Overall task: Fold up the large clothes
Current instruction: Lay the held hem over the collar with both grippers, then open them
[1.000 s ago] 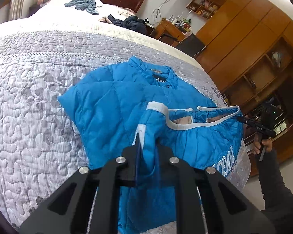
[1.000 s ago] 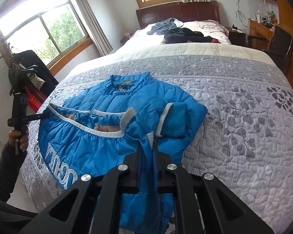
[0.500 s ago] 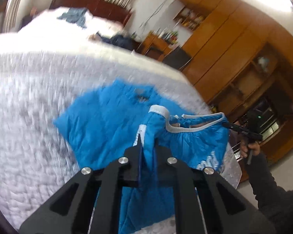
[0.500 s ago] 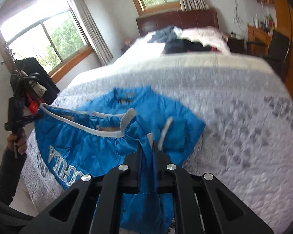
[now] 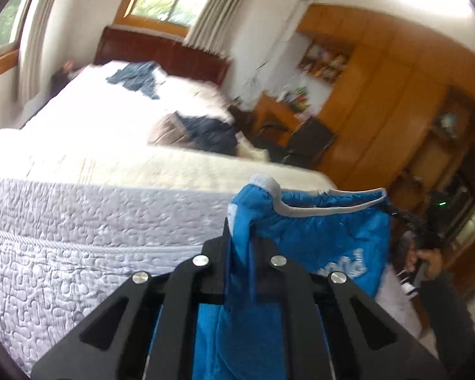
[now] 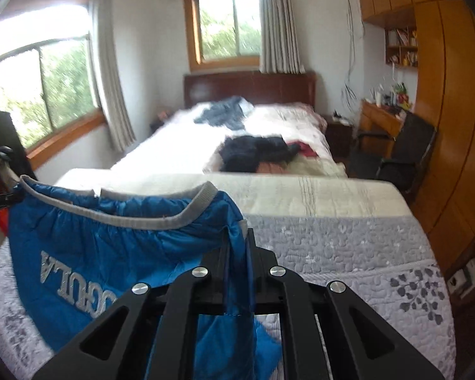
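Note:
The blue padded jacket with white trim hangs lifted over the grey quilted bed, stretched by its hem between both grippers. My left gripper is shut on one hem corner, and blue fabric runs down between its fingers. In the right wrist view, my right gripper is shut on the other corner of the jacket, whose silver lettering shows upside down. The right gripper, with a hand behind it, also shows in the left wrist view. The jacket's collar and sleeves are hidden.
Dark clothes and a blue-grey garment lie at the far end of the bed. A black chair and a desk stand on the right by a wooden wardrobe. Windows line the left and far walls.
Both grippers have risen and tilted up, lifting the jacket's hem off the quilt. The flat body and collar of the jacket have dropped out of view.

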A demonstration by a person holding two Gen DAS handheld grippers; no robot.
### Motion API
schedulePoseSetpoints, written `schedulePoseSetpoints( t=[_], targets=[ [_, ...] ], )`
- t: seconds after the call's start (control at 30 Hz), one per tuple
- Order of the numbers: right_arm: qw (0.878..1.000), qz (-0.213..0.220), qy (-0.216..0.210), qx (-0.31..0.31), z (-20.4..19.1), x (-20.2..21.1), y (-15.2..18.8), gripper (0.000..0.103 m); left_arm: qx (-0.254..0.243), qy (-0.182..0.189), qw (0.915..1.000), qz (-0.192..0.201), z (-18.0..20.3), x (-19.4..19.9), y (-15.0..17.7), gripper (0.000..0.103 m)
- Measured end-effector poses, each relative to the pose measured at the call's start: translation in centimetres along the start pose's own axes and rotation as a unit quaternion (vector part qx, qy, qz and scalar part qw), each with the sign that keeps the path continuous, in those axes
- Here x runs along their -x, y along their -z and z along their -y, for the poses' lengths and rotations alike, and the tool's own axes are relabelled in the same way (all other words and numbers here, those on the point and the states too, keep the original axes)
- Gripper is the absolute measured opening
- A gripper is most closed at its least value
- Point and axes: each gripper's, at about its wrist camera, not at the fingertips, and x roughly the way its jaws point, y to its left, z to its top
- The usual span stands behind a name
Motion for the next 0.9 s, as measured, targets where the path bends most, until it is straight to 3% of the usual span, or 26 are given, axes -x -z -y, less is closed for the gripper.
schedulePoseSetpoints(
  t=[0.13,0.37,0.7,0.83,0.9],
  targets=[
    [0.998,-0.057,0.025,-0.022,0.4,-6.1,1.7,0.008,0.036,-0.025,0.9983,-0.039,-3.0,-5.7,0.5,0.006],
    [0.990,-0.123,0.047,-0.055,2.1,-12.4,4.5,0.008,0.077,-0.058,0.9911,-0.091,-7.0,-11.9,2.1,0.006],
    [0.970,-0.224,0.031,-0.085,3.6,-18.5,7.8,0.009,0.102,-0.079,0.9806,-0.147,-10.1,-15.7,4.5,0.009],
    [0.967,-0.232,0.017,-0.100,4.3,-19.1,8.0,0.014,0.103,-0.092,0.9788,-0.151,-10.0,-15.7,4.4,0.016],
    [0.972,-0.212,0.013,-0.098,4.5,-17.3,7.1,0.024,0.099,-0.104,0.9808,-0.131,-9.4,-13.9,2.9,0.021]
  ],
)
